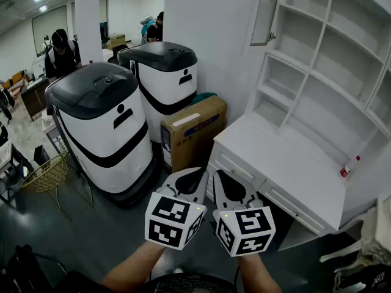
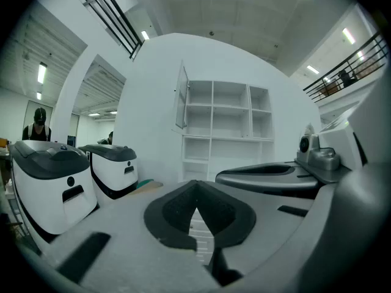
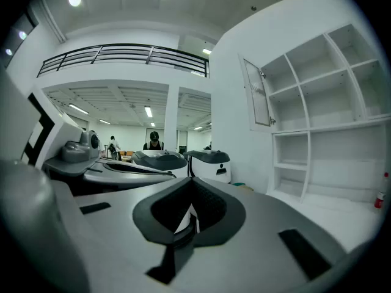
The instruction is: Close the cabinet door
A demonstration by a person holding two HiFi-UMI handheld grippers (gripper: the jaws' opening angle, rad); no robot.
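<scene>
The white shelf cabinet (image 1: 330, 60) stands on a white desk (image 1: 287, 163) at the right. Its narrow glass door (image 1: 266, 14) hangs open at the upper left corner, swung out from the shelves. The door also shows in the left gripper view (image 2: 181, 99) and in the right gripper view (image 3: 256, 93). My left gripper (image 1: 197, 172) and right gripper (image 1: 220, 174) are held side by side low in the middle, well short of the cabinet. Both point toward the desk. Both are shut with nothing between the pads (image 2: 211, 215), (image 3: 208, 203).
Two large white-and-black machines (image 1: 104, 127), (image 1: 165, 78) stand to the left, with a cardboard box (image 1: 192, 130) against the desk's left side. A small red-capped bottle (image 1: 349, 166) lies on the desk. A gold wire basket (image 1: 46, 173) and people (image 1: 61, 50) are further left.
</scene>
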